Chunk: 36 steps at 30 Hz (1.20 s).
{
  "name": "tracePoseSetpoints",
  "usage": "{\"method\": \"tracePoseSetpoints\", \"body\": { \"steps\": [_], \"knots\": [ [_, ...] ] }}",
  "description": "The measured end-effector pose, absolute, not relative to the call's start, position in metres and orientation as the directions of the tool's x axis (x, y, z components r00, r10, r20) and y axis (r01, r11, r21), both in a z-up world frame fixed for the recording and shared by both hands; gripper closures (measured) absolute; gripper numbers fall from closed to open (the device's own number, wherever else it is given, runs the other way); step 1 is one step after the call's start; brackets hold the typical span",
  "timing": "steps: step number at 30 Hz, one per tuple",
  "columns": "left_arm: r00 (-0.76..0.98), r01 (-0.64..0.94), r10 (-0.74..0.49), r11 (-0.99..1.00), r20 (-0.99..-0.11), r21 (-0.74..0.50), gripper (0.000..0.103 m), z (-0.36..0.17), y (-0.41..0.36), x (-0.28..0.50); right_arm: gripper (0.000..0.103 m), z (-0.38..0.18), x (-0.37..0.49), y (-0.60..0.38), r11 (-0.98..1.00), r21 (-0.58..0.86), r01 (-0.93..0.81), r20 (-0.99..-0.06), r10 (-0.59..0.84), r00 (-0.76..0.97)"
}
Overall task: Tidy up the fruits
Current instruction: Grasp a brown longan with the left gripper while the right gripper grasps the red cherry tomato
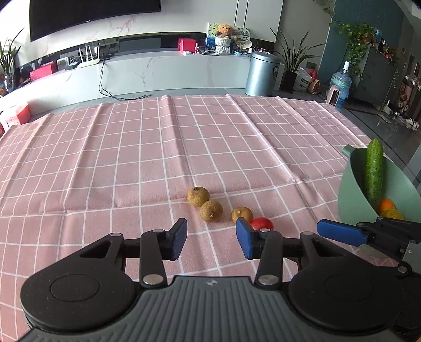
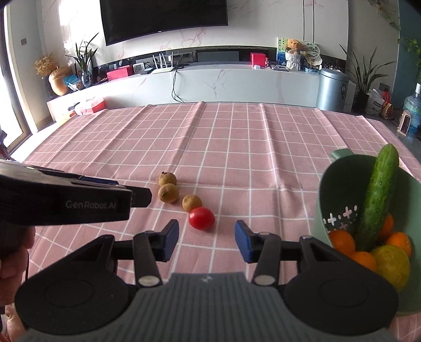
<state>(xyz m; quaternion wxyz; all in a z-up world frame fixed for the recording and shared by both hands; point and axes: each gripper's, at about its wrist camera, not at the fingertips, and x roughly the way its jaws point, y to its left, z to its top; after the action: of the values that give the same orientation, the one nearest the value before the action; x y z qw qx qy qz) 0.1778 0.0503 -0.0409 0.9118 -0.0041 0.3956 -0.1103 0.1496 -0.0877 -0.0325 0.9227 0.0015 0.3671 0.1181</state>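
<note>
Both grippers hang empty, jaws spread: the left gripper [image 1: 211, 238] faces 3 brown fruits [image 1: 211, 210], and the right gripper [image 2: 206, 240] lines up on the red tomato [image 2: 201, 218] just beyond its fingertips. This looks like the pick-up step. The next move likely calls for closing gently round the tomato, which touches the nearest brown fruit, then carrying it right to the green basket [image 2: 339, 168] holding a cucumber [image 2: 379, 194] and oranges. The pink checked tablecloth [image 2: 236, 136] shows fold creases; a TV [image 2: 163, 18] hangs on the far wall.
</note>
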Motion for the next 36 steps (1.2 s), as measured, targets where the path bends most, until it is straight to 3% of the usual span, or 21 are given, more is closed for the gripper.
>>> {"method": "tracePoseSetpoints", "body": {
  "steps": [9, 20, 23, 25, 36],
  "knots": [
    [0.652, 0.171, -0.212, 0.976, -0.728, -0.131, 0.053, -0.063, 0.056, 0.198, 0.064, -0.059, 0.18, -0.084, 0.965, 0.141, -0.223, -0.673, 0.259, 0.693],
    [0.656, 0.181, -0.229, 0.973, -0.719, -0.145, 0.058, -0.078, 0.055, 0.213, 0.068, -0.076, 0.189, -0.076, 0.963, 0.108, -0.248, -0.689, 0.252, 0.679],
    [0.644, 0.195, -0.262, 0.965, -0.719, -0.176, 0.066, -0.08, 0.054, 0.218, 0.07, -0.078, 0.19, -0.073, 0.961, 0.101, -0.257, -0.689, 0.254, 0.679],
    [0.641, 0.196, -0.27, 0.963, -0.718, -0.188, 0.068, -0.081, 0.052, 0.221, 0.074, -0.08, 0.191, -0.071, 0.961, 0.089, -0.261, -0.689, 0.249, 0.681],
    [0.63, 0.209, -0.285, 0.958, -0.723, -0.196, 0.076, -0.081, 0.05, 0.222, 0.077, -0.081, 0.191, -0.067, 0.959, 0.064, -0.274, -0.684, 0.243, 0.688]
  ]
}}
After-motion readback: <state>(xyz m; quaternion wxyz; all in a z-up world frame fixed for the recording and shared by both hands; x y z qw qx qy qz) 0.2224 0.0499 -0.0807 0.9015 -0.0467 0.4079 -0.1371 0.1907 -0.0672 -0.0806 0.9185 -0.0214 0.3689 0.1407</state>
